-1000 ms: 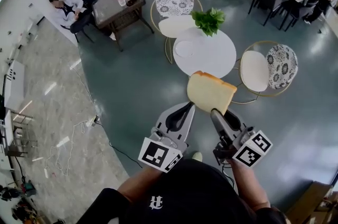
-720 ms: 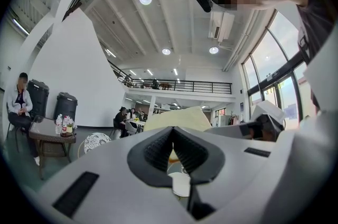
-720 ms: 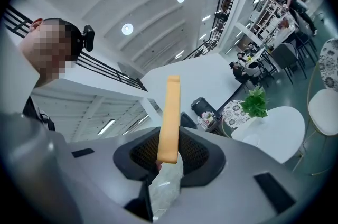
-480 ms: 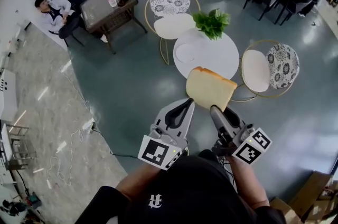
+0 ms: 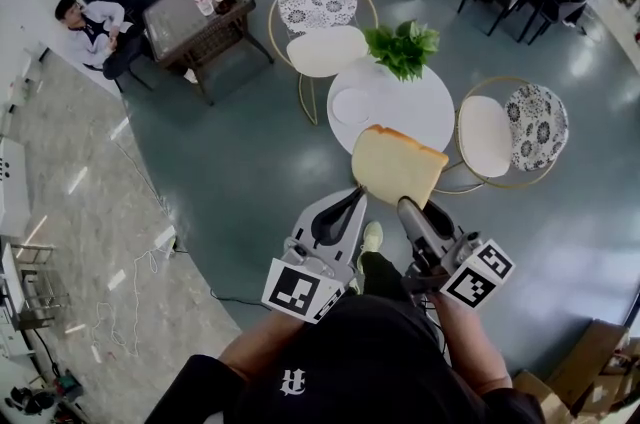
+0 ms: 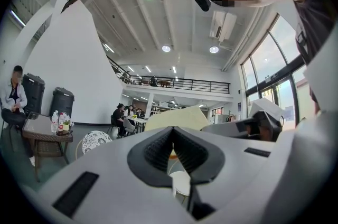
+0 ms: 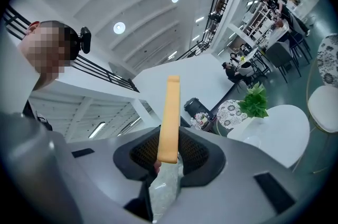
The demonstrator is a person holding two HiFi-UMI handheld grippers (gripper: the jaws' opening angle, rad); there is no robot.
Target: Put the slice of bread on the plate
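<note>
Head view: right gripper (image 5: pixel 407 206) is clamped on the lower edge of the pale, tan-crusted slice of bread (image 5: pixel 398 165). Slice is upright in the air, on no surface. Left gripper (image 5: pixel 356 198) is just beside it, jaw tips together, carrying nothing. Flat round white plate (image 5: pixel 351 105) lies bare on the round white table (image 5: pixel 425 117) ahead, near a leafy green plant (image 5: pixel 403 47).

Left gripper view: black ribbed pads meet at the tips, nothing between. Bread shows beyond them.

Right gripper view: bread edge-on between the pads, pressed from both sides. Table and plant off to the right.
</note>
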